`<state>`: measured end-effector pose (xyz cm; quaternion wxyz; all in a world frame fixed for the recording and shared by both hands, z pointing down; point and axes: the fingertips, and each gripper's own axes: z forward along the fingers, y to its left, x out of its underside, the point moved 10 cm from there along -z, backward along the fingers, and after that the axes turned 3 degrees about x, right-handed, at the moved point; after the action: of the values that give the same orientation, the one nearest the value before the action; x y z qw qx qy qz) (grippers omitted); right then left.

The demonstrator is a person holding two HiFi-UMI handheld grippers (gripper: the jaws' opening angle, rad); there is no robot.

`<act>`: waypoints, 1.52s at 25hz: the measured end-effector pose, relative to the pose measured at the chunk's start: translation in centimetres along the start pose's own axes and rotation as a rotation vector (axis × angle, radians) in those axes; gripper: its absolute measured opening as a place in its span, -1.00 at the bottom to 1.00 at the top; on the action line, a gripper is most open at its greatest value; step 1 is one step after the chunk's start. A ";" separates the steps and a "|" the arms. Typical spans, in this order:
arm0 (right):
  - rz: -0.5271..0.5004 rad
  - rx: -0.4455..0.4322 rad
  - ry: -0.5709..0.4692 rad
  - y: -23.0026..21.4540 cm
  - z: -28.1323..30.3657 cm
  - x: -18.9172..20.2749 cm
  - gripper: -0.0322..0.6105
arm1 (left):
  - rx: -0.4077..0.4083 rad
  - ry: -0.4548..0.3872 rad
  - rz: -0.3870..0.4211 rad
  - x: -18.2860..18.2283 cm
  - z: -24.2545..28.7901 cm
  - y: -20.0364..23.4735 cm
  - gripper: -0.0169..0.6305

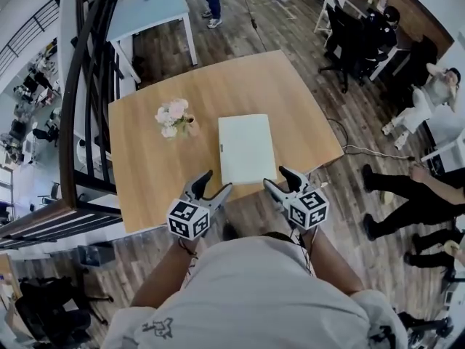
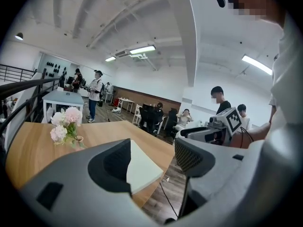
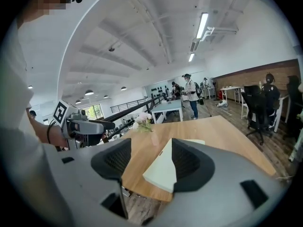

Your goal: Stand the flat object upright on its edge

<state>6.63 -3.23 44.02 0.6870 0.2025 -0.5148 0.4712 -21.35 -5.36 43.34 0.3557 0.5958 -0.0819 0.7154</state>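
A flat white board (image 1: 245,147) lies face down on the wooden table (image 1: 305,100), its near end close to the table's front edge. My left gripper (image 1: 216,182) hovers just off the board's near left corner, jaws open and empty. My right gripper (image 1: 280,178) hovers off the near right corner, also open and empty. In the left gripper view the board (image 2: 142,167) shows between and beyond the open left gripper (image 2: 154,160), apart from its pads. In the right gripper view the board's corner (image 3: 163,169) sits beyond the gap of the open right gripper (image 3: 149,162), untouched.
A small vase of pink and white flowers (image 1: 174,118) stands on the table, left of the board. A light blue table (image 1: 149,9) stands beyond, a dark railing (image 1: 83,86) runs along the left. Seated people and office chairs (image 1: 349,38) are at the right, with a cable (image 1: 363,150) on the floor.
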 end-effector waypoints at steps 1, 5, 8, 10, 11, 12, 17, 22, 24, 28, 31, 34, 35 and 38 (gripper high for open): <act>0.012 -0.001 0.018 -0.2 0.5 0.2 -0.03 | 0.001 0.012 -0.009 0.2 0.2 0.5 -0.08; 0.033 -0.003 0.069 -1.9 3.0 0.3 0.04 | -0.001 0.038 -0.039 0.2 1.9 3.0 -0.08; 0.041 -0.002 0.103 -3.4 4.5 0.5 0.04 | -0.016 0.065 -0.059 0.7 3.1 4.3 -0.08; 0.054 -0.005 0.127 -4.8 5.6 0.7 0.04 | -0.033 0.083 -0.071 0.8 4.2 5.3 -0.08; 0.060 -0.007 0.138 -5.6 6.3 0.8 0.04 | -0.040 0.093 -0.080 0.9 4.9 5.9 -0.08; 0.066 -0.011 0.150 -6.5 7.0 1.0 0.04 | -0.047 0.107 -0.091 1.0 5.6 6.4 -0.08; 0.143 -0.034 0.223 -10.9 10.3 2.2 0.04 | -0.093 0.191 -0.139 2.1 9.1 8.5 -0.08; 0.212 -0.036 0.323 -15.5 13.2 3.7 0.05 | -0.125 0.262 -0.203 2.9 13.3 10.8 -0.08; 0.253 -0.047 0.360 -16.8 14.5 4.5 0.05 | -0.141 0.290 -0.221 3.6 14.7 11.8 -0.08; 0.323 -0.055 0.425 -18.7 16.5 6.6 0.05 | -0.180 0.359 -0.266 5.9 16.8 14.0 -0.08; 0.381 -0.048 0.466 -20.3 18.1 8.2 0.06 | -0.203 0.418 -0.296 7.8 18.0 15.9 -0.08; 0.410 -0.056 0.506 -21.3 19.7 9.5 0.06 | -0.210 0.477 -0.312 9.6 19.0 17.1 -0.08; 0.418 -0.061 0.522 -21.4 20.0 9.9 0.06 | -0.214 0.494 -0.321 10.0 19.3 17.3 -0.08; 0.453 -0.062 0.557 -22.1 21.4 10.9 0.07 | -0.228 0.526 -0.347 11.0 20.0 18.5 -0.06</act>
<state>14.81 -25.29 66.65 0.6849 -0.0740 -0.3538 0.6327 -17.11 -25.21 64.58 0.5455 0.3520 0.0357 0.7597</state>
